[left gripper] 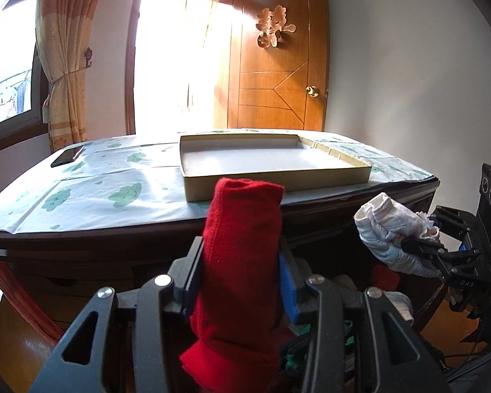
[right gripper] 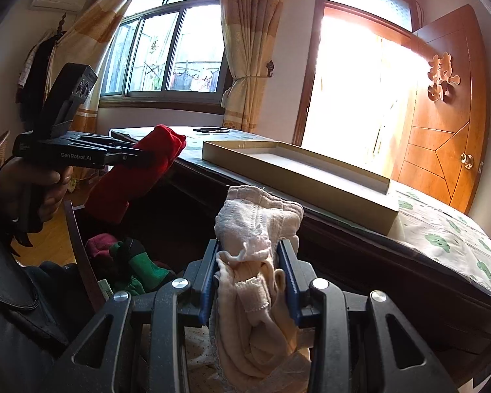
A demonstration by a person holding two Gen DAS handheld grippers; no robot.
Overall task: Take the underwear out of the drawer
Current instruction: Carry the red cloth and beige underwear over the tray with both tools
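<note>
The left claw (left gripper: 242,281) was held out in front, tipped a little downward. Its two blue pads (left gripper: 286,290) were pressed against the sides of a rolled red cloth (left gripper: 242,245), which was gripped between them and stuck up past the tips. The left claw was held by a hand (right gripper: 45,190) wrapped around its handle, with a dark sleeve (right gripper: 13,294) seen behind it.

The right claw (right gripper: 250,281) was held beside it, also tipped a little downward. A bundle of pale cloth (right gripper: 255,262) was squeezed between its blue pads (right gripper: 289,278). The two claws were kept apart, side by side, both lifted up.
</note>
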